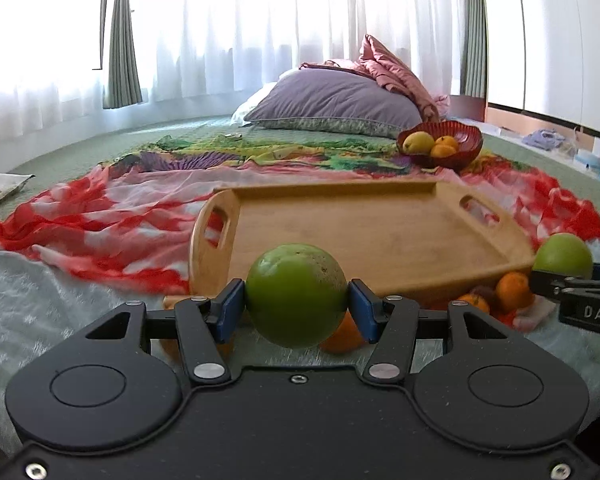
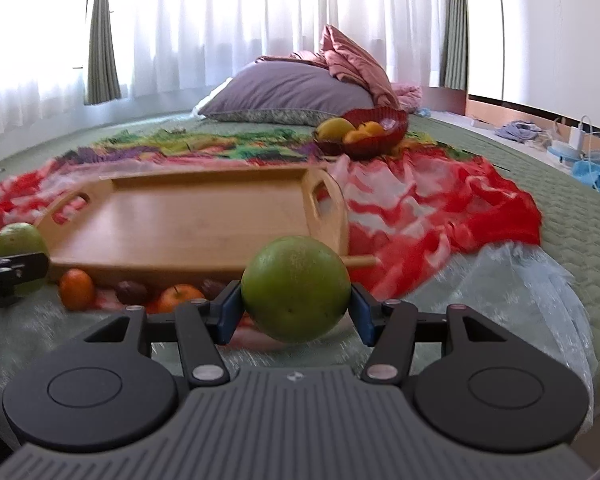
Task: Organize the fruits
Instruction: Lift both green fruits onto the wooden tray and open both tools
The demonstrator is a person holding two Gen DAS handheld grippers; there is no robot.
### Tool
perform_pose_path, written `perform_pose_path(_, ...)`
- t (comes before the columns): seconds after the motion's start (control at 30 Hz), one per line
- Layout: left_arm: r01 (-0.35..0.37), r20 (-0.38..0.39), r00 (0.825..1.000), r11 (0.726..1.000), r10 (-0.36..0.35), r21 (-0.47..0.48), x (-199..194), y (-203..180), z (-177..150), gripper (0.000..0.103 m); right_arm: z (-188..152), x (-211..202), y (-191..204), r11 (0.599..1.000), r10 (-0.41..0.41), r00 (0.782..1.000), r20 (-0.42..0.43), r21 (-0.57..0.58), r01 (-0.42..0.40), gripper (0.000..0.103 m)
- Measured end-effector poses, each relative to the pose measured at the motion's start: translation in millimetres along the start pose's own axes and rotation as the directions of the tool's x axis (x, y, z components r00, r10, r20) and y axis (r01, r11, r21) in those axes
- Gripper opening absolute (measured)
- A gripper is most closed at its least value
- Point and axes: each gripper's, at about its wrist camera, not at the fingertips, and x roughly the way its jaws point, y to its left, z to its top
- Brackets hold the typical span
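1. Now my left gripper [image 1: 296, 306] pinches one green fruit [image 1: 296, 294]; my right gripper [image 2: 296, 304] pinches another [image 2: 296, 288].
2. Both fruits hang before the wooden tray [image 1: 364, 236].
3. I fear the round skin slips from the pads, or the grippers collide.

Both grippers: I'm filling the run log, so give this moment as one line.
left gripper: shut on green fruit | right gripper: shut on second green fruit | wooden tray: bare | red bowl: fruit inside
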Motion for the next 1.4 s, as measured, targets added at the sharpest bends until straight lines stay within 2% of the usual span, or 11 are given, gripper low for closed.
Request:
perform_pose_path(0.2, 0.044, 0.0, 0.999, 0.999, -0.044, -0.008, 18, 1, 29, 0.054, 27, 13, 7, 0.998, 0.049, 0.999, 0.013, -0.035, -0.048, 0.059)
perform_pose_path(0.4, 0.068, -0.04, 0.997, 0.997, -0.069, -0.028, 50, -1, 46, 0.054, 46, 48, 13, 0.995, 0.099, 0.994, -0.038, -0.006, -0.099, 0.059)
perform_pose_path(0.63, 0.058, -0.103, 0.993, 0.997, -0.062, -0.043, 90, 0, 47, 0.054, 52, 77, 19, 0.995, 0.096, 0.993, -0.07, 0.003, -0.096, 0.059)
perform_pose_path(0.87, 0.041, -0.13, 0.99, 0.998, -0.046, -0.038, 115, 2, 44, 0.054, 54, 97, 23, 0.995, 0.097, 0.99, -0.099, 0.005, -0.097, 0.059)
perform_pose_path(1.4, 0.045, -0.123, 0.991, 0.999, -0.046, -0.015, 119, 0, 39, 0.054, 48, 105, 32, 0.995, 0.091, 0.989, -0.117, -0.029, -0.095, 0.06)
